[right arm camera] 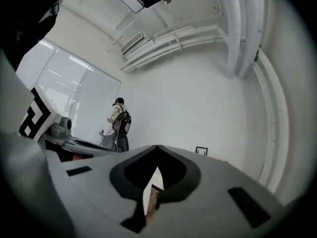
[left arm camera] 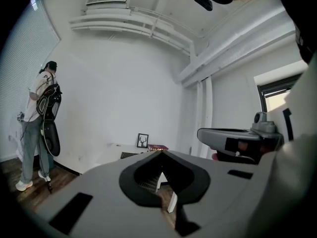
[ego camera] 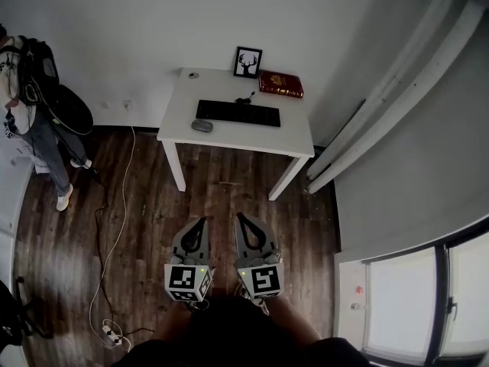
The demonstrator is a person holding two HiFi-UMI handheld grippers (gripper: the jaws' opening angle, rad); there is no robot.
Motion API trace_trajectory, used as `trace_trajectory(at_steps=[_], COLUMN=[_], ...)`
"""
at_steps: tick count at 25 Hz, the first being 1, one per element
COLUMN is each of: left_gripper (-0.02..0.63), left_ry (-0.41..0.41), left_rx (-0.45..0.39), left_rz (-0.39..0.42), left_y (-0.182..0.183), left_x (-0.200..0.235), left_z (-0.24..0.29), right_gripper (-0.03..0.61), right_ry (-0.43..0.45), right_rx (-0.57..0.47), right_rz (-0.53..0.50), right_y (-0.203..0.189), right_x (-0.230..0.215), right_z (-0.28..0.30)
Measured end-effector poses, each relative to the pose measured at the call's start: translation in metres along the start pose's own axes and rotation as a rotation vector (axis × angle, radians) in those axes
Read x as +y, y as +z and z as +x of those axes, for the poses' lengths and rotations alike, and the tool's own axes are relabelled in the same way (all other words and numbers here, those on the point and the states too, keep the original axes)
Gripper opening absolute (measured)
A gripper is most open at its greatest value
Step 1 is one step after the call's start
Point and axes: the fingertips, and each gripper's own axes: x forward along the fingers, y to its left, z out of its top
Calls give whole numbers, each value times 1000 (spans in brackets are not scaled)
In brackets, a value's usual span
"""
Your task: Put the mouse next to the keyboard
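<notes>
head view: white desk (ego camera: pixel 229 134) at the far wall, well apart from both grippers, which are held low by the person's body above the wooden floor (ego camera: pixel 229 197).
mouse (ego camera: pixel 202 125): on the desk near its front edge, toward the left side, just beside the left end of the keyboard (ego camera: pixel 238 113); contact between the two cannot be told.
back edge: framed picture (ego camera: pixel 247 62) and red book (ego camera: pixel 280 83), behind the keyboard.
left gripper (ego camera: pixel 202 221): fingers pressed together, nothing between them.
right gripper (ego camera: pixel 240 215): fingers pressed together, empty.
surroundings: a cable (ego camera: pixel 114 228) runs across the floor to a power strip (ego camera: pixel 113 335); a bystander (ego camera: pixel 34 121) stands by the left wall.
risk 1: fingers that reach the mouse unspread would shove it, perhaps off the front edge.
risk 2: mouse and keyboard lie so close that a sidelong grasp could knock the keyboard askew.
risk 3: the walk to the desk passes near the cable, so a snag is possible.
</notes>
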Motion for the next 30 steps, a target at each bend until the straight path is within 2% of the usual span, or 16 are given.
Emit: trace_trajectory(at_steps=[16, 23, 30], left_gripper=[0, 0, 0], left_ry=[-14, 0, 18], left_rx=[45, 65, 71], left_rz=[-31, -38, 3], left_y=[-17, -22, -11], left_x=[72, 90, 111], left_z=[-28, -3, 73], right_gripper=[20, 20, 20], right_ry=[-6, -6, 6], right_rx=[38, 52, 33], right_rz=[-10, 5, 33], right_y=[-6, -18, -36], right_x=[70, 55, 10], right_z=[41, 72, 139])
